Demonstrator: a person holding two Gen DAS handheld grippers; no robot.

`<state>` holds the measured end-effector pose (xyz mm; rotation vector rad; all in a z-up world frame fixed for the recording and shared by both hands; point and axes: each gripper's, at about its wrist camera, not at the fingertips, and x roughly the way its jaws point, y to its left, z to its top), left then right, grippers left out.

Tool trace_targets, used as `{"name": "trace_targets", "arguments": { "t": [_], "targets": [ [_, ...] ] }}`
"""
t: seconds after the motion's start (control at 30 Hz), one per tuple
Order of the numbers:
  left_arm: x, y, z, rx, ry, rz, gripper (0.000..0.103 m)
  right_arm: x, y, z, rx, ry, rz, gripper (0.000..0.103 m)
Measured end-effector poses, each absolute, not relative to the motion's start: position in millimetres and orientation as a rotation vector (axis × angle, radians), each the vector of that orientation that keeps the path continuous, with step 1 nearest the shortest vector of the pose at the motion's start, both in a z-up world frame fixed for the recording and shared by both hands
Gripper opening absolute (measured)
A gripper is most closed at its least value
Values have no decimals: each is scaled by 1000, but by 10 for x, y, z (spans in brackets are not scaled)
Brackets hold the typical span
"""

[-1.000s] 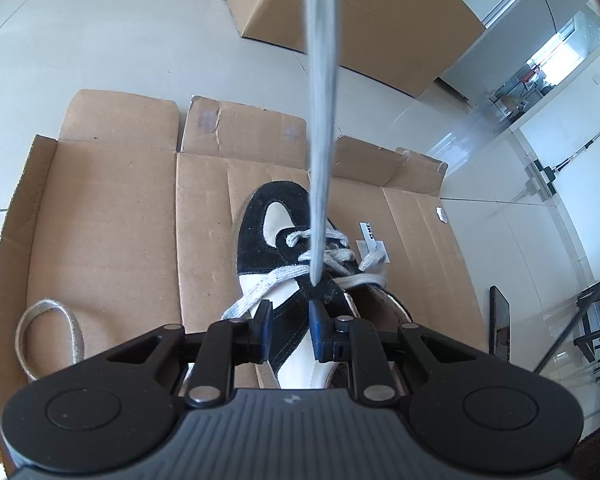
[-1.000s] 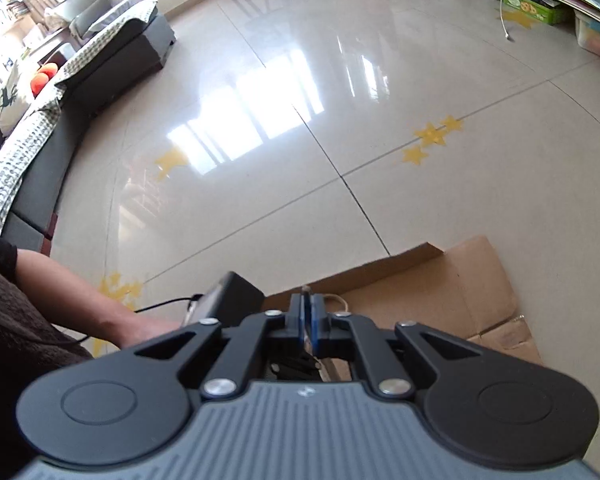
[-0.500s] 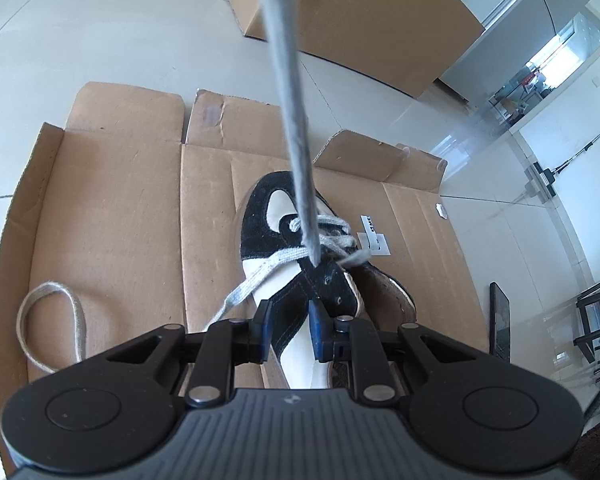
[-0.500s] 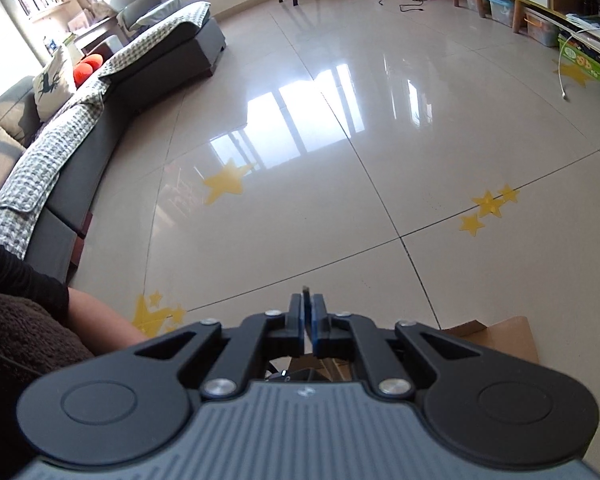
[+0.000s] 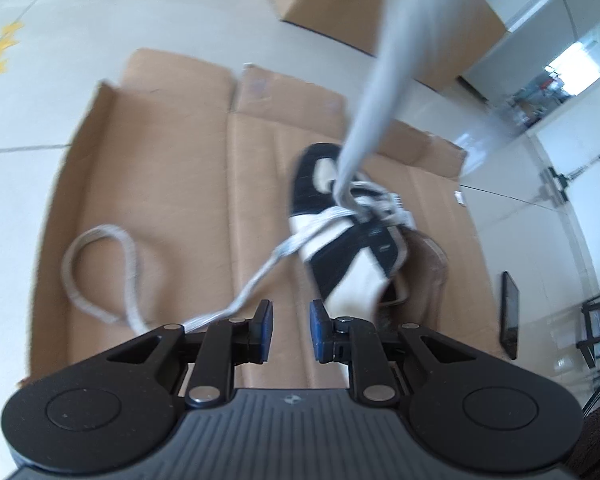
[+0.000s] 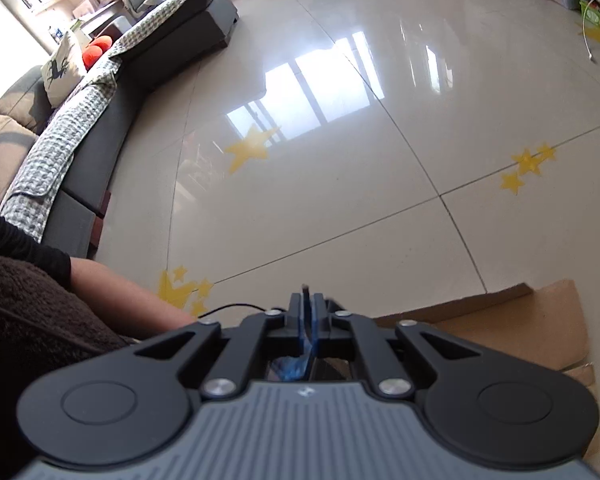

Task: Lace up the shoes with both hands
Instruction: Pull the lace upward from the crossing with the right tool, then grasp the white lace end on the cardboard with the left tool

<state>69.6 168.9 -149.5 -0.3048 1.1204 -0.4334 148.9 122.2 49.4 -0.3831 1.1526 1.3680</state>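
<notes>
The black-and-white sneaker (image 5: 352,232) lies on a flattened cardboard sheet (image 5: 172,184) on the tiled floor, toe pointing away from the left wrist camera. Its grey-white shoelace (image 5: 324,216) already crosses the lower eyelets several times, so the lacing looks partly done; blur hides how many rows are threaded, and the upper eyelets near the ankle opening appear unlaced.

One end of the lace rises from the tongue area as a taut, blurred strand (image 5: 384,60) running up out of the top of the left view. The other end trails off the sneaker's side, passes beside the left gripper (image 5: 290,330) and curls into a slack loop (image 5: 100,272) on the cardboard.

The left gripper's blue pads stand slightly apart with nothing between them; the lace runs just outside its left finger, not in the gap. The right gripper (image 6: 307,312) has its jaws pressed together, and a small dark tip (image 6: 306,289) sticks out above them, probably the lace's aglet, which would fit the taut strand, though the lace itself cannot be seen in that view. It faces the glossy floor, with a sofa (image 6: 112,92) off to one side and a corner of cardboard near it.

Left to do, as I judge it: pull this end through, thread the remaining eyelets with both ends, and even up the slack
</notes>
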Motion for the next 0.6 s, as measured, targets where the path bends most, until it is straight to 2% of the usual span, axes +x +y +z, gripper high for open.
{"name": "trace_targets", "arguments": {
  "t": [0.2, 0.6],
  "targets": [
    [612, 1759, -1548, -154, 1150, -369, 20, 1413, 962, 240, -272, 1180, 1335, 4],
    [759, 2115, -1574, -242, 1161, -189, 20, 1310, 561, -324, -279, 1227, 1210, 7]
  ]
}}
